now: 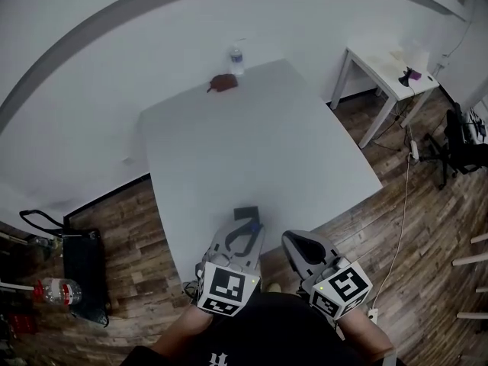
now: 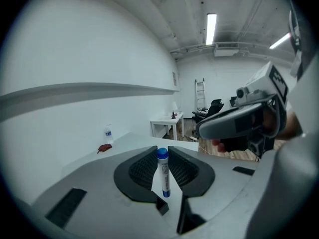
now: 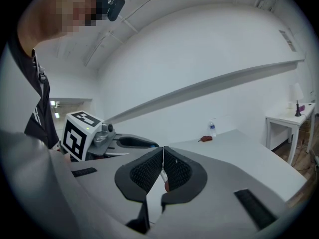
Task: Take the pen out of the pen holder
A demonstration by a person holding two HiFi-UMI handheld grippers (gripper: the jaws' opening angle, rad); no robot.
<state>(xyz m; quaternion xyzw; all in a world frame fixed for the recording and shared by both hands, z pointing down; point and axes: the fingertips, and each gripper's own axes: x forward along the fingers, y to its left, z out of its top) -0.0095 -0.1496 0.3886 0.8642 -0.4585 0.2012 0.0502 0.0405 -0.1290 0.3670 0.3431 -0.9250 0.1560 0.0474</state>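
The pen [image 2: 163, 176] is clamped between the jaws of the left gripper [image 2: 163, 156], blue cap up, long axis upright across them, over the table [image 1: 267, 143]. The right gripper [image 3: 163, 167] is pinched on a thin white sliver [image 3: 164, 176]. No holder is seen.

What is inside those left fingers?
A white pen with blue ends stands clamped between the fingers of the left gripper. They cover its sides; in the head view the gripper hides it.
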